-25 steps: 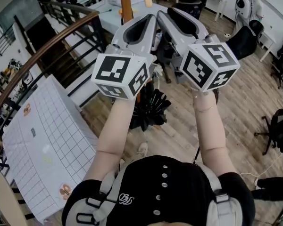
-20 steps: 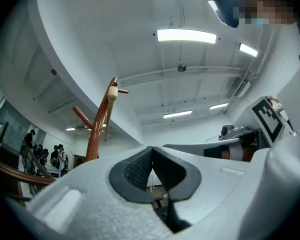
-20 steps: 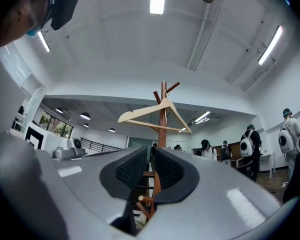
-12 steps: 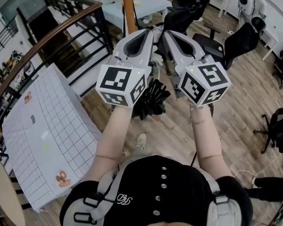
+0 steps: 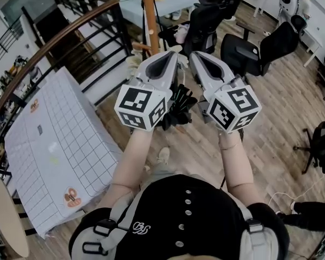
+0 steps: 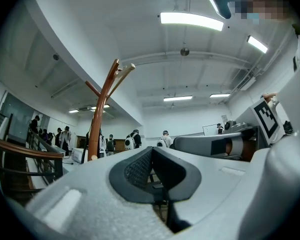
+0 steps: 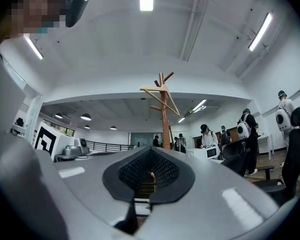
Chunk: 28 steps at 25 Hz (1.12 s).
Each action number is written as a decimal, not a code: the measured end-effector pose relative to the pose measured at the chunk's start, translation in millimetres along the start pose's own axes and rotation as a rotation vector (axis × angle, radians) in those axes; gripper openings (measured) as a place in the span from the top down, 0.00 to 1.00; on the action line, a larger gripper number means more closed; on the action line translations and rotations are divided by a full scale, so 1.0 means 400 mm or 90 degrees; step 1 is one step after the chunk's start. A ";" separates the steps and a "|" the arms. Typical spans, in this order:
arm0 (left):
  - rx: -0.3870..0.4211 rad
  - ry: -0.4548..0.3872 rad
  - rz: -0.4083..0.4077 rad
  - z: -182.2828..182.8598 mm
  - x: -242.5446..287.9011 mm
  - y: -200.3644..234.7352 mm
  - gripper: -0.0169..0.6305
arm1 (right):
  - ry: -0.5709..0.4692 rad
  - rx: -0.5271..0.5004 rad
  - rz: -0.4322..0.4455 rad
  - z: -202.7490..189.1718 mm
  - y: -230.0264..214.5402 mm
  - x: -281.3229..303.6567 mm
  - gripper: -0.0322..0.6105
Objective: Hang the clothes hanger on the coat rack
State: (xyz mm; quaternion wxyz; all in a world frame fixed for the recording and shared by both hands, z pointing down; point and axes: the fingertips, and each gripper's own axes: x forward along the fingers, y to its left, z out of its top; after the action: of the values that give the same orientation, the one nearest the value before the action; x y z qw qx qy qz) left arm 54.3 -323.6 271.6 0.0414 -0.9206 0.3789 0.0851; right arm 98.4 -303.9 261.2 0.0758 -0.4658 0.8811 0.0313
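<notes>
Lowered beside the coat rack (image 5: 150,15) — left gripper (image 5: 171,55), right gripper (image 5: 194,57) jaws closed, empty.

L gripper (image 6: 154,156) fills the bottom of the frame: grey body, dark pads (image 6: 132,171) pressed together, nothing btwn them. Pointing slightly up, so lots of ceiling w/ strip lights (image 6: 191,20). Coat rack (image 6: 97,119) stands left of centre, brown pole w/ branches up top; one branch tip is paler, can't tell if that's a hanger. R gripper (image 6: 180,144) just beside on the right, marker cube (image 6: 266,118) at its back end. Railing (image 6: 25,154) at far left. People (image 6: 135,139) standing in the bg near the far wall.
</notes>
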 end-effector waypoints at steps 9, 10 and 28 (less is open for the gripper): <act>-0.040 0.043 0.007 -0.108 -0.065 -0.033 0.98 | 0.057 -0.019 0.048 -0.092 0.075 -0.040 0.95; -0.046 0.048 0.013 -0.117 -0.071 -0.027 0.98 | 0.054 -0.008 0.047 -0.095 0.075 -0.041 0.95; -0.075 0.071 0.028 -0.166 -0.113 -0.046 0.98 | 0.062 0.038 0.057 -0.144 0.084 -0.058 0.95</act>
State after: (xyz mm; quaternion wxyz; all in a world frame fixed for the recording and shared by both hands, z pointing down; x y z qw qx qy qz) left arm 43.9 -288.7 345.6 -0.0361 -0.9164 0.3947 0.0567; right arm 77.5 -273.3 321.1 0.0452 -0.4243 0.9043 -0.0148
